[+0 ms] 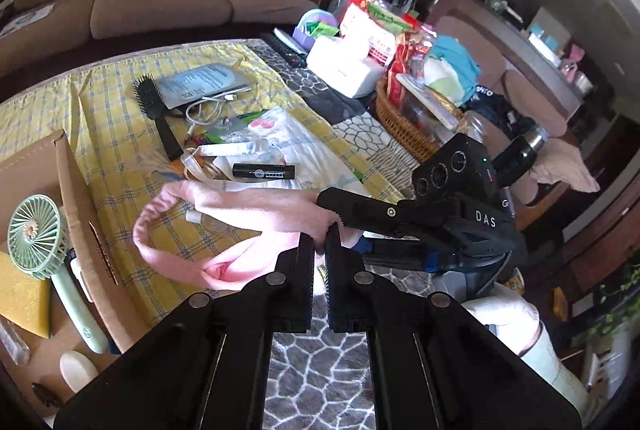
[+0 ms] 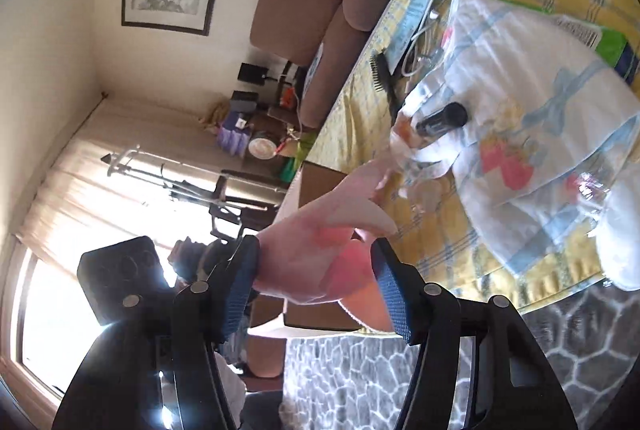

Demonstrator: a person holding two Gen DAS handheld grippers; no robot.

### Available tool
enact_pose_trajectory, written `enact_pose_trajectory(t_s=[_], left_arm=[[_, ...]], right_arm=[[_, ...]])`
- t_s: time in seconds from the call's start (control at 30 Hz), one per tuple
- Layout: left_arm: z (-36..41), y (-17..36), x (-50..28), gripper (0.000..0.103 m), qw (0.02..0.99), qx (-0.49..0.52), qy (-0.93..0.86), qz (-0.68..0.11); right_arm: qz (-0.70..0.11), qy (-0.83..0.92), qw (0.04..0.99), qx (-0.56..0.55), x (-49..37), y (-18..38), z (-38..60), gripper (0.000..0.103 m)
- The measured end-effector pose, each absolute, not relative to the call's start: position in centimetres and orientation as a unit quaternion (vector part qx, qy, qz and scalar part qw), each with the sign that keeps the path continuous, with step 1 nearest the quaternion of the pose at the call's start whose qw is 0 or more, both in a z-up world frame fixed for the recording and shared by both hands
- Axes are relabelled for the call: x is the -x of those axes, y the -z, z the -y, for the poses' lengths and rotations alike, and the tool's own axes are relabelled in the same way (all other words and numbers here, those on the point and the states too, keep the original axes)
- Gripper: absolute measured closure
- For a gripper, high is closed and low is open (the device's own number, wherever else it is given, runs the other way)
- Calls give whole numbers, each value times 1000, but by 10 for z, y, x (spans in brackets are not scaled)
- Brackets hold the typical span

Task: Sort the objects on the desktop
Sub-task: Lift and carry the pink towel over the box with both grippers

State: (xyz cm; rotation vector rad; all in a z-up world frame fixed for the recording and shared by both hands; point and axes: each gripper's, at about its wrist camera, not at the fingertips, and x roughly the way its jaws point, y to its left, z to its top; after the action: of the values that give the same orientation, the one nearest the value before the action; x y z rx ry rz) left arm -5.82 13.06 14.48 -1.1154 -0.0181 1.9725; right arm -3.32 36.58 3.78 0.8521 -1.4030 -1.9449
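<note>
Sorting partly done — the cardboard box (image 1: pixel 76 206) already holds a fan (image 1: pixel 36 236), while a hairbrush (image 1: pixel 154 110), cable (image 1: pixel 208 108) and black tube (image 1: pixel 264 172) remain on the yellow cloth (image 1: pixel 100 102). The pink headband (image 1: pixel 224 230) hangs above the cloth beside the box: left gripper (image 1: pixel 319 250) clamped together on it, right gripper (image 2: pixel 316 278) fingers half apart around it — contact uncertain.

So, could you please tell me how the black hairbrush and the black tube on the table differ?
The hairbrush lies directly on the yellow checked cloth, while the tube rests on the white printed bag. The hairbrush is longer, with a bristled oval head and a flat handle; the tube is a short plain cylinder with pale lettering. Both are black and lie flat, untouched by either gripper.
</note>
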Motion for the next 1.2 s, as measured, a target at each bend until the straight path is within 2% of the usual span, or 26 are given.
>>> enact_pose_trajectory(t_s=[0.07,0.2,0.53,0.67,0.77,0.9,1.2], left_arm=[[-121,-154,56,98,422,443,-791,5],[-90,-184,53,98,424,430,-797,19],[22,-291,51,98,403,360,-841,33],[82,-321,48,98,382,341,-859,24],[128,-327,50,98,356,342,-869,16],[183,-309,57,97,321,362,-875,15],[246,-202,99,97,271,446,-852,41]], right_arm=[[538,720,323,-298,33,-50,-356,48],[493,734,356,-302,35,-92,-323,52],[331,791,412,-308,47,-254,-195,51],[290,791,440,-311,58,-288,-128,50],[289,778,461,-314,69,-286,-79,49],[303,755,476,-333,86,-256,-17,49],[314,742,421,-416,115,-148,58,49]])
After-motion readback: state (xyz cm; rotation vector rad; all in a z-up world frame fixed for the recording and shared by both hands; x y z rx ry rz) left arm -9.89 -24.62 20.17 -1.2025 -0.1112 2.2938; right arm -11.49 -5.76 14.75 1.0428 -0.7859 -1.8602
